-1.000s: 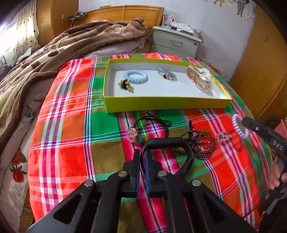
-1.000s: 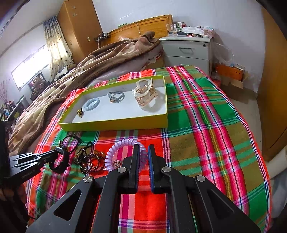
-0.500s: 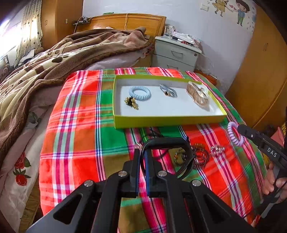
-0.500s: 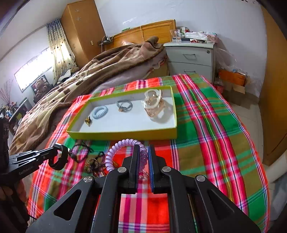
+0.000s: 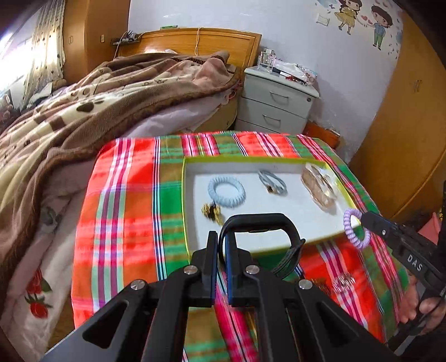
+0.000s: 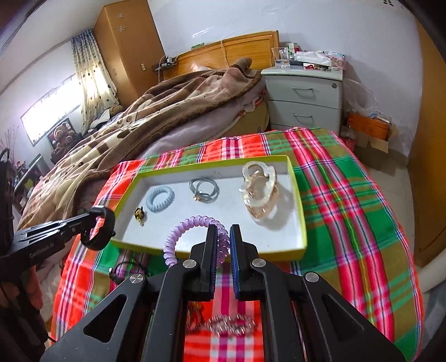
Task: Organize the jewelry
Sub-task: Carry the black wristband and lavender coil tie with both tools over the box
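Fingers (image 5: 220, 245) clamp a black band (image 5: 259, 222), right fingers (image 6: 223, 239) a purple coil (image 6: 192, 225), over the tray's near rim (image 6: 237, 254).

Black claw (image 5: 220, 247), blue pads, silver screws

A plaid cloth (image 6: 348, 211) in red, green and olive covers the near end of the bed. Past its far edge a brown paw-print blanket (image 5: 92, 111) lies heaped up to the wooden headboard (image 6: 237, 50). A pale two-drawer nightstand (image 6: 305, 97) stands at the headboard's right corner, a clear glass (image 6: 282, 57) near its top's left edge. Cartoon stickers (image 5: 362, 19) mark the wall.
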A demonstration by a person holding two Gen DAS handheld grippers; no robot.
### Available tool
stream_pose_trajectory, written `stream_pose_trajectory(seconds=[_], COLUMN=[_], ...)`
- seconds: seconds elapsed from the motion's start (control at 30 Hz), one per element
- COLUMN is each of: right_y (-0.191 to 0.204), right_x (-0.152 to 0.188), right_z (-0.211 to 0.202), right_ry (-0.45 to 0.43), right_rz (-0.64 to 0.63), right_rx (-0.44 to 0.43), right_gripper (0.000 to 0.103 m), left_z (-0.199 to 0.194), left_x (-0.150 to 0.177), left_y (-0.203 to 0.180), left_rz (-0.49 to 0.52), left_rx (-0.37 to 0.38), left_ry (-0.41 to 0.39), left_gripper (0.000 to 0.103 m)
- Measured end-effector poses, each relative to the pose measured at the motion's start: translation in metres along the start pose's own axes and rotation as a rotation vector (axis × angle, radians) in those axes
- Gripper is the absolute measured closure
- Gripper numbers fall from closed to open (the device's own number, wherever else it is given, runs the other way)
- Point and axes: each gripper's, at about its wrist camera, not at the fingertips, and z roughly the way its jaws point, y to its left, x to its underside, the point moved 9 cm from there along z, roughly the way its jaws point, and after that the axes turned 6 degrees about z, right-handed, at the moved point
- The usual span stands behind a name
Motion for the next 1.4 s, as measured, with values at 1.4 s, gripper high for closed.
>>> stream_pose_trajectory(seconds=[1.4], right_y=[0.003], right_x=[-0.015], right_z=[0.106], right_ry=[0.117], right_rz=[-0.020], right_rx=[0.083], right_gripper=[0.094], left_z=[0.125], left_x=[-0.054], left_y=[0.026], left_rz=[-0.031], left_rx=[-0.046], left_ry=[0.131], left_gripper=[0.097])
